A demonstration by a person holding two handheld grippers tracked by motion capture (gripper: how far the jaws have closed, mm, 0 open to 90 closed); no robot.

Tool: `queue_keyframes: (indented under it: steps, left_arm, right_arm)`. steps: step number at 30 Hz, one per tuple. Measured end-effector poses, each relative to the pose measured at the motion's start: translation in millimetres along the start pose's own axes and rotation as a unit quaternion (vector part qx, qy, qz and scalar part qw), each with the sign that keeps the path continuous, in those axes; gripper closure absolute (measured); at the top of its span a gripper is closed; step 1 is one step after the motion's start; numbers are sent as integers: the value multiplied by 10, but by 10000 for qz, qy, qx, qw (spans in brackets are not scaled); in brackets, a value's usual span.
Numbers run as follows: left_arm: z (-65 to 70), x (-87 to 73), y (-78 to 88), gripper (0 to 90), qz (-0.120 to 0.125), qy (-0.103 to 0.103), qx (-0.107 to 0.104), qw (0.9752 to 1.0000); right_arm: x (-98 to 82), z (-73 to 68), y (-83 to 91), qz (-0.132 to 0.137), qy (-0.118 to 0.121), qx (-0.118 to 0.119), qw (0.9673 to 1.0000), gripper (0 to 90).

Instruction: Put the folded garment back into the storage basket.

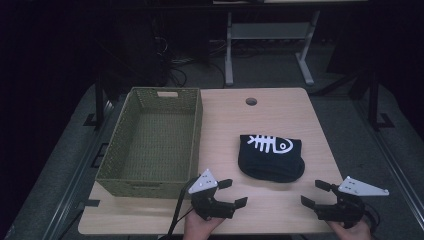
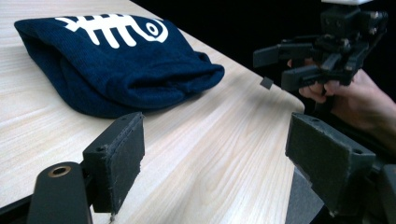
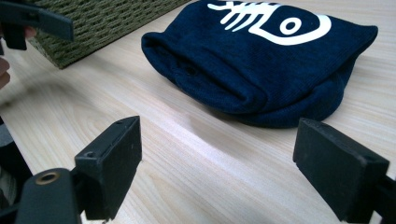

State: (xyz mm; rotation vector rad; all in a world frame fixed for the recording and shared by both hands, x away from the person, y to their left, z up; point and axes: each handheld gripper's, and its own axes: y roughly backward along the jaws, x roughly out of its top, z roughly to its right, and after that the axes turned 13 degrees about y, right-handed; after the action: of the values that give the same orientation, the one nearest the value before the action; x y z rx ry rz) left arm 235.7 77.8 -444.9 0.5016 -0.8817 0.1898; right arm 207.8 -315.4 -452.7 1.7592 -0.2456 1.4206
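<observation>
The high view looks forward and down from above the near edge of the table (image 1: 280, 115), taking in its whole top and the floor beyond. The left gripper view sits low over the wood, looking toward the navy beanie (image 2: 116, 65) in its upper left (very close). The right gripper view, equally low, faces the same beanie (image 3: 261, 60) from the other side; both share it with the high view (image 1: 270, 156).
</observation>
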Motion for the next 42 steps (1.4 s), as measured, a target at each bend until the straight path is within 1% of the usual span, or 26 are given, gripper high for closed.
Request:
queue_keyframes:
  steps: [4, 7, 10, 11, 12, 14, 15, 16, 18, 20, 22, 24, 26, 28, 29, 30, 32, 33, 35, 37, 39, 41, 42]
  left_arm:
    - [-6, 3, -7, 190, 4, -19, 81, 10000]
    - [-14, 4, -25, 189, -19, 55, 39, 10000]
    - [5, 4, -47, 187, -17, 19, 52, 10000]
    - [15, 18, -66, 183, -12, 2, 43, 10000]
    - [21, 33, -81, 181, -25, -24, 43, 10000]
    - [25, 70, -99, 177, -22, 1, 51, 10000]
    - [27, 83, -102, 175, -5, 34, 20, 10000]
    - [31, 102, -110, 175, 69, 36, 39, 10000]
    - [34, 135, -133, 175, 106, 56, 32, 9999]
    - [33, 171, -166, 175, 134, 42, 75, 9999]
    - [25, 214, -199, 175, 157, 70, 57, 9998]
    - [23, 262, -232, 175, 169, 42, 122, 9998]
    - [21, 302, -264, 174, 175, 67, 85, 9998]
    - [29, 348, -304, 173, 190, 73, 121, 9997]
    - [29, 348, -304, 174, 190, 73, 121, 9997]
    - [36, 383, -336, 175, 216, 101, 123, 9996]
    - [46, 416, -376, 175, 236, 137, 123, 9996]
    - [49, 433, -395, 175, 242, 145, 126, 9995]
    - [54, 473, -433, 174, 220, 133, 178, 9995]
    - [51, 521, -470, 174, 213, 129, 244, 9994]
    - [36, 572, -498, 174, 191, 202, 262, 9993]
    - [17, 617, -518, 175, 220, 346, 260, 9988]
    - [8, 636, -526, 177, 255, 363, 296, 9986]
  right_arm:
    - [5, 5, -12, 3, -18, 60, 10000, 151]
    - [16, 15, -36, -30, 18, 103, 9999, 151]
    - [41, 34, -60, -45, 34, 140, 9999, 151]
    - [87, 62, -84, -38, 117, 161, 9998, 151]
    - [106, 68, -90, -28, 113, 158, 9998, 151]
    - [151, 102, -117, -22, 180, 107, 9998, 155]
    - [164, 120, -132, -50, 168, 118, 9998, 156]
    - [172, 133, -140, -72, 137, 121, 9998, 155]
    - [196, 163, -147, -71, 57, 146, 9999, 156]
    - [227, 185, -146, -96, 84, 123, 9998, 155]
    - [261, 202, -139, -121, 65, 106, 9998, 155]
    - [310, 238, -129, -94, 45, 100, 9999, 155]
    - [354, 283, -130, -85, -21, 128, 9999, 154]
    - [396, 328, -135, -39, -41, 115, 9999, 155]
    - [396, 328, -135, -39, -41, 115, 9999, 155]
    - [436, 369, -143, -70, -100, 124, 9998, 154]
    - [468, 400, -158, -32, -133, 123, 9998, 155]
    - [486, 412, -168, -91, -146, 98, 9998, 155]
    - [508, 439, -191, -94, -155, 73, 9998, 155]
    - [530, 474, -215, -188, -177, 92, 9996, 155]
    - [552, 504, -236, -202, -188, 78, 9996, 155]
    - [579, 529, -254, -247, -196, 71, 9995, 155]
    - [594, 550, -266, -222, -201, 51, 9995, 157]
